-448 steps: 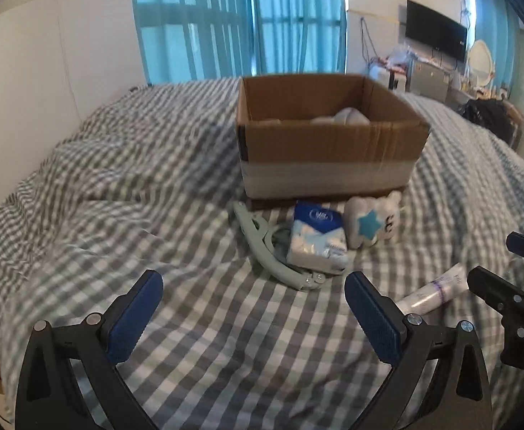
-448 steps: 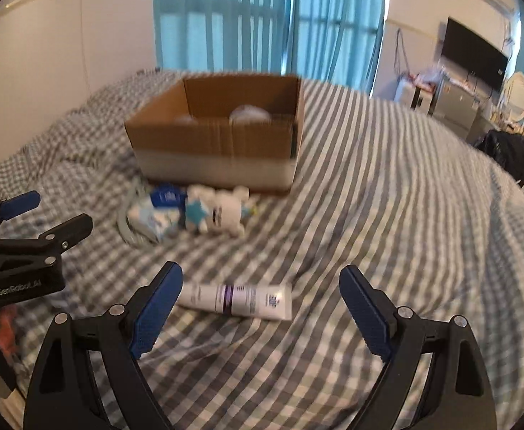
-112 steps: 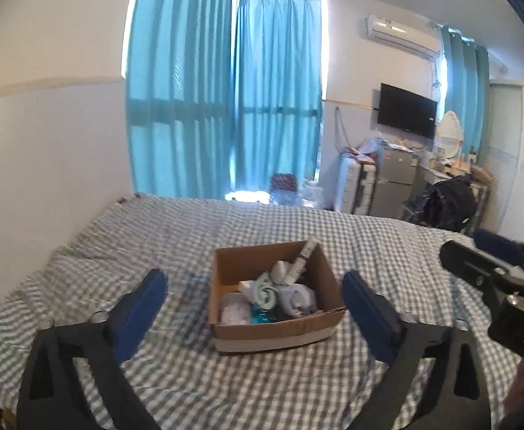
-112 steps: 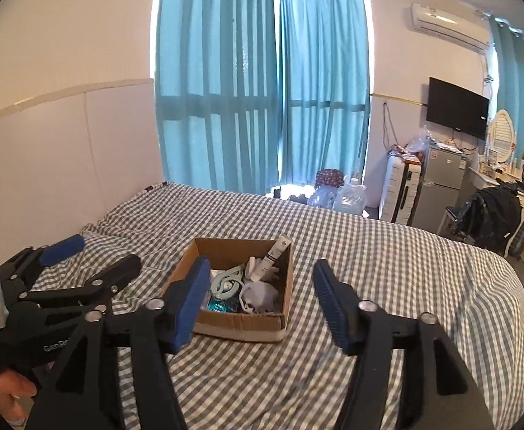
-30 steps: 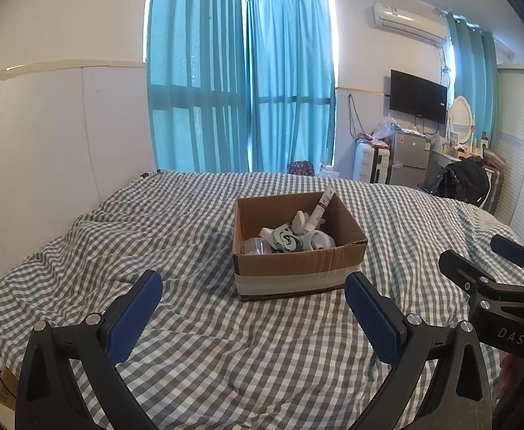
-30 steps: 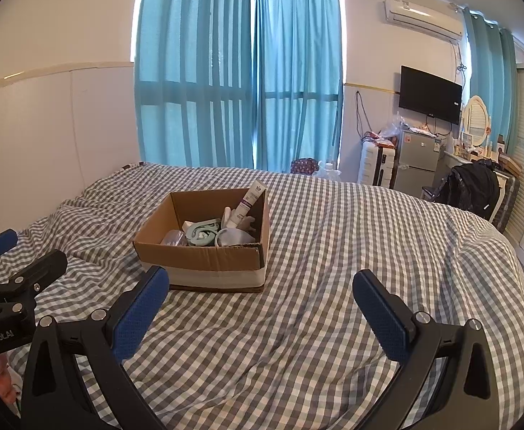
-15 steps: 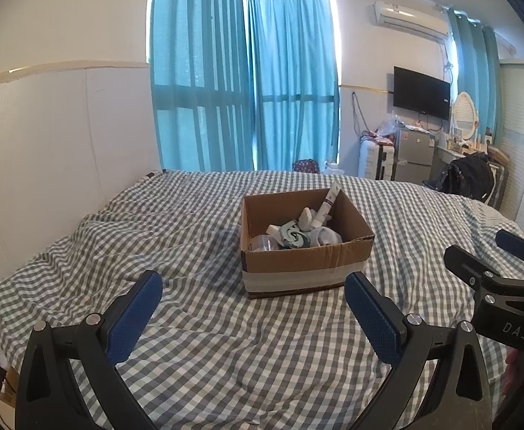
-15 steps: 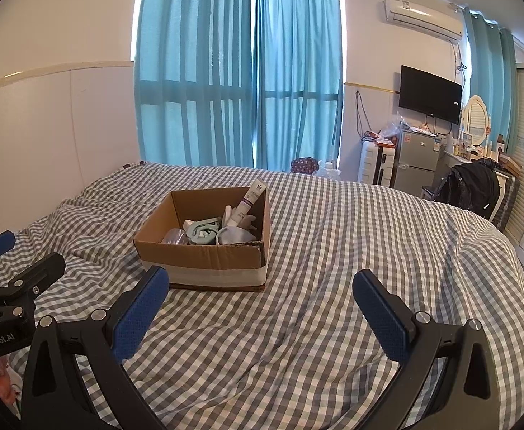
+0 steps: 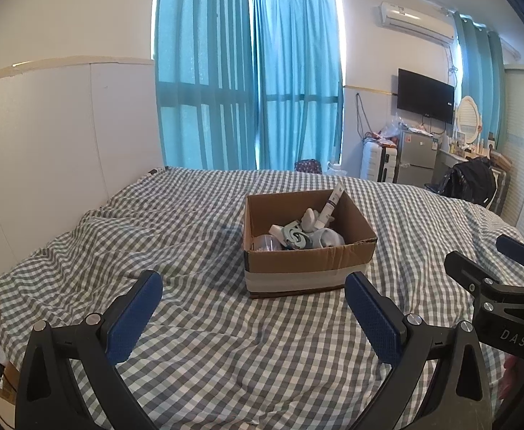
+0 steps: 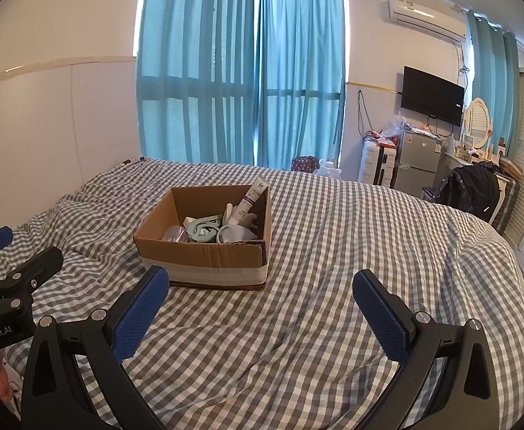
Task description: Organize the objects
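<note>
Bedroom seen from two handheld grippers, both held above a wide bed (image 9: 204,351) covered in a grey-and-white checked sheet. Near the middle of the bed, an open cardboard box (image 9: 306,267) with a pale band of tape around its lower part, resting flat on the sheet. Inside the box, a jumble of small items: a white tube (image 10: 250,197) with a purple band leaning upright against the far wall and poking above the rim, a pale green curved plastic piece (image 10: 204,228), a clear rounded container (image 10: 175,233) at the near left corner, and some soft white and grey things too small to identify. No loose items visible on the sheet around the box. Left gripper (image 9: 253,317) low in the foreground, blue-padded jaws spread wide with nothing between them, box well ahead and apart from the tips. Right gripper (image 10: 262,310) likewise held low, jaws wide apart and empty, box ahead and to its left. Each gripper visible at the edge of the other's view, black body with blue tips. Behind the bed, tall teal curtains (image 9: 247,82) over a bright window, a white air conditioner (image 10: 425,18) high on the wall, a dark television (image 10: 432,95), a small silver fridge (image 10: 418,163), and a black bag (image 10: 471,188) on a chair.
</note>
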{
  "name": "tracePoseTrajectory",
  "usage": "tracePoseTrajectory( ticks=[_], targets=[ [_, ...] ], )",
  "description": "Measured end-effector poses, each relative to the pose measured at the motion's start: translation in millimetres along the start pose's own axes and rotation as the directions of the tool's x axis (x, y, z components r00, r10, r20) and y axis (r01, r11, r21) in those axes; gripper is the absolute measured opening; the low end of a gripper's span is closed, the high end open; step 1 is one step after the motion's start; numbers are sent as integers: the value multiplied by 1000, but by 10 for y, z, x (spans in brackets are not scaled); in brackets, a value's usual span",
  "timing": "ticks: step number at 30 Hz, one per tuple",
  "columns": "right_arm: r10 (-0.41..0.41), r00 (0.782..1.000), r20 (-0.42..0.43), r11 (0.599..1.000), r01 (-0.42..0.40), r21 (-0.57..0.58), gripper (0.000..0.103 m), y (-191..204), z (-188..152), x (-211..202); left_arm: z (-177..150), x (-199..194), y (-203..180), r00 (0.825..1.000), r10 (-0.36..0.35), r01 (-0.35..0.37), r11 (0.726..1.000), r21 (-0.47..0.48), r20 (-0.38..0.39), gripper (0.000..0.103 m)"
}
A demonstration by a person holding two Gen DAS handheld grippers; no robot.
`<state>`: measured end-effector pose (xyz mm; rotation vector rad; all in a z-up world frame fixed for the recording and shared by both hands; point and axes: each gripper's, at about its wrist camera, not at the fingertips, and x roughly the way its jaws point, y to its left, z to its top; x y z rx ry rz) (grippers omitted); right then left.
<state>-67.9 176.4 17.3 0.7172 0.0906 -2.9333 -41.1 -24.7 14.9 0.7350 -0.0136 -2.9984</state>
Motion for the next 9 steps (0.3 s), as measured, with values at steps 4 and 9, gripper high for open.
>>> tracePoseTrajectory(
  ticks=[4, 9],
  targets=[
    [-1, 1000, -2, 1000, 1, 0, 103, 3, 0, -6, -3, 4, -13, 1000, 1, -1, 1000, 9, -1, 103],
    [1, 1000, -6, 1000, -1, -2, 103, 6, -5, -9, -27, 3, -10, 1000, 0, 0, 1000, 9, -4, 103]
  ],
)
